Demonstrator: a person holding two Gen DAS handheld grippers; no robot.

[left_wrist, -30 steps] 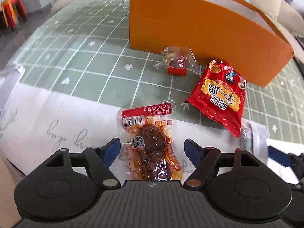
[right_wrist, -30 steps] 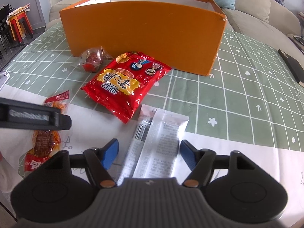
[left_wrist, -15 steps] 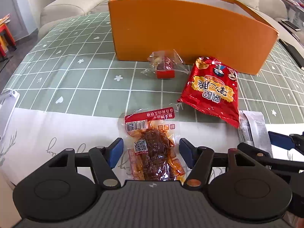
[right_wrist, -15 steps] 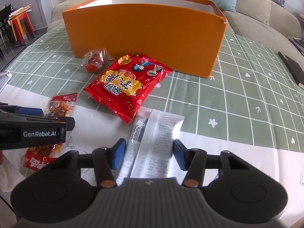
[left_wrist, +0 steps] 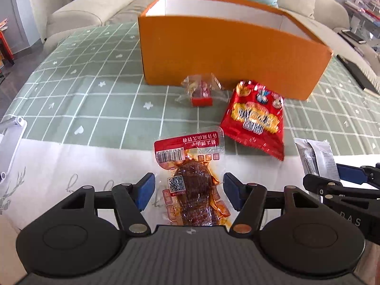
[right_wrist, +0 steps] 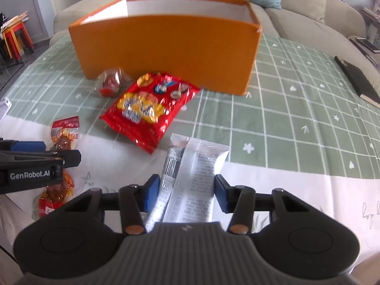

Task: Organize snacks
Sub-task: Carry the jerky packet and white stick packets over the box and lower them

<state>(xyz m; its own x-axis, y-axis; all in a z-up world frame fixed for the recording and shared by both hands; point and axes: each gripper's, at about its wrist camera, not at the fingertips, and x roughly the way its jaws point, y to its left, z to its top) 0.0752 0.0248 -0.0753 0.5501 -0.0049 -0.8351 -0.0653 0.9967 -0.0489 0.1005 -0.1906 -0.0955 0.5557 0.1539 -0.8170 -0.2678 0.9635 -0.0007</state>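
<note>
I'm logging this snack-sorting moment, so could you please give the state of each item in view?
orange box: open-topped, inside hidden.
meat snack pack: sealed, flat, between open left gripper pads.
silver packet: flat, right gripper closing around it.
red chip bag: sealed, untouched.
small clear wrapped snack: lying by box.

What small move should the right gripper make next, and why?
Probably finish closing: the right gripper straddles the silver packet, jaws closing, pads seemingly not yet pressing it. Then lift it toward the orange box.
</note>
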